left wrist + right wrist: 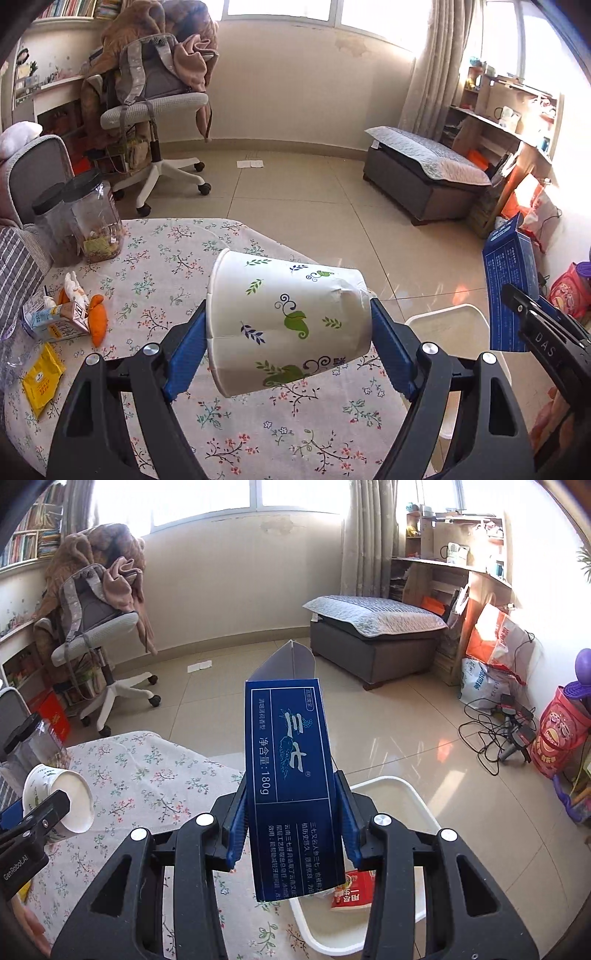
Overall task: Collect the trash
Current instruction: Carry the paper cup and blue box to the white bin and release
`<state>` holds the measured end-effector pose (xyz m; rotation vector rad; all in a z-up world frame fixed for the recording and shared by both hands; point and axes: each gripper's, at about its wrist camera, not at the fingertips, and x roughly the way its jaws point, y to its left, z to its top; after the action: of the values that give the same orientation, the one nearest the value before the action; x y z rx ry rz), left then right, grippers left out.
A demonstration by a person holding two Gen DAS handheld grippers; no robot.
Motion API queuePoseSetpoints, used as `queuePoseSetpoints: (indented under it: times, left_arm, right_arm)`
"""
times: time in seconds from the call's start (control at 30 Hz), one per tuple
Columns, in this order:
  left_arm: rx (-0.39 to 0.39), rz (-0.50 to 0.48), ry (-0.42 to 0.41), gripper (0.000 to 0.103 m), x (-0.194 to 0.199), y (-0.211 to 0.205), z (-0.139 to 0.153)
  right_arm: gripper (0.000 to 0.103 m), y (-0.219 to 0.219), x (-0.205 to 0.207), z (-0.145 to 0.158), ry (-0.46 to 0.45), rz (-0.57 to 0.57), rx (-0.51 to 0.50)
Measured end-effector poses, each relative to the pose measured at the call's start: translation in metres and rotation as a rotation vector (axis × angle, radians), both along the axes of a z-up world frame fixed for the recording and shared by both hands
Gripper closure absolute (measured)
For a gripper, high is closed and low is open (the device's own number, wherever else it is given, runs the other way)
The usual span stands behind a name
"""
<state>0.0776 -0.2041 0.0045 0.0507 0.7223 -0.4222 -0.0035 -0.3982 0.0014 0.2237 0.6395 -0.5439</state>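
My left gripper (288,325) is shut on a white paper cup (284,321) with leaf print, held on its side above the floral tablecloth (258,435). My right gripper (291,812) is shut on a blue toothpaste box (290,775), its top flap open, held over the rim of a white bin (424,805) beside the table. A red wrapper (354,890) lies in the bin. The cup (55,797) and left gripper show at the left of the right wrist view. The box (511,284) and bin (450,325) show at the right of the left wrist view.
On the table's left lie a small milk carton (55,321), an orange toy carrot (98,317), a yellow packet (42,376) and two plastic jars (92,218). A desk chair (159,110), a grey ottoman (424,177) and cables (495,734) are on the floor.
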Motion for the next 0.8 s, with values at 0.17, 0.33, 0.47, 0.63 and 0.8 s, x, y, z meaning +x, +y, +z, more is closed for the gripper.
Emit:
queuePoseSetpoints:
  times: [0.17,0.33,0.47,0.63,0.8]
  left_arm:
    - [0.000,-0.067,0.012,0.023,-0.003,-0.036,-0.004]
    - [-0.001,-0.129,0.026,0.023,-0.008,-0.069,-0.007]
    - [-0.008,-0.173,0.047,0.023,-0.012,-0.096,-0.009]
    - [-0.031,-0.239,0.079,0.023,-0.015,-0.129,-0.010]
    - [-0.055,-0.296,0.126,0.023,-0.019,-0.156,-0.012]
  right_arm:
    - [0.030,-0.031,-0.014,-0.010,0.022,-0.096,0.048]
    - [0.008,-0.054,-0.038,-0.003,-0.036,-0.226,0.025]
    - [0.007,-0.070,-0.053,-0.001,-0.053,-0.329,0.014]
    - [0.007,-0.086,-0.071,0.002,-0.063,-0.443,-0.008]
    - [0.007,-0.103,-0.090,0.004,-0.099,-0.518,0.023]
